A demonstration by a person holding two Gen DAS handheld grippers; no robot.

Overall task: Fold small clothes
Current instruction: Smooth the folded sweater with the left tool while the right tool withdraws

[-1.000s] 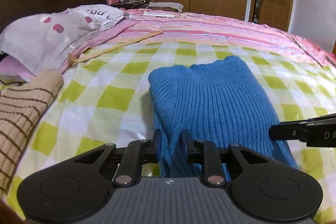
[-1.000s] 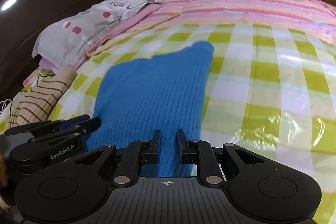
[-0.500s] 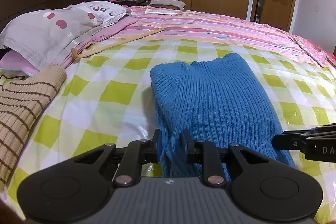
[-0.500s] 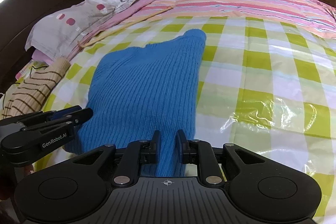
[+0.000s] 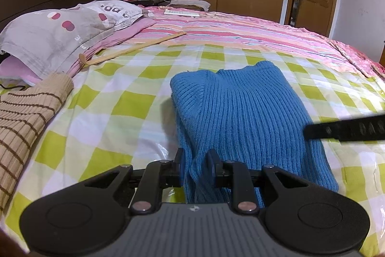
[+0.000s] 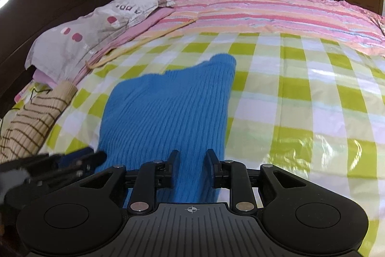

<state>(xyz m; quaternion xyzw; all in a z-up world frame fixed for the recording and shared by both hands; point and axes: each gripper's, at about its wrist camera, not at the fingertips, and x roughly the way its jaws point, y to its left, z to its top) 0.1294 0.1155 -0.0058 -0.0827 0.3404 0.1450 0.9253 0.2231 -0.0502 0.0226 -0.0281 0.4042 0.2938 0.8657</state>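
The blue sweater point(image 5: 245, 117) is lying folded on the bed point(image 5: 125, 107), on the green checked cover. Its long axis is running straight away from both hand-held grippers toward the striped pink blanket point(image 5: 240, 35). The left hand-held gripper point(image 5: 195, 168) is pinching the near left corner of the sweater, with knit bunched between its narrowly parted fingers. The right hand-held gripper point(image 6: 190, 168) is sitting at the near right corner; its fingers are standing wider apart around the fabric, and it appears to be loosening, not clamping. Both are at the near edge, side by side, so the far edge is lying directly ahead for a fold forward.
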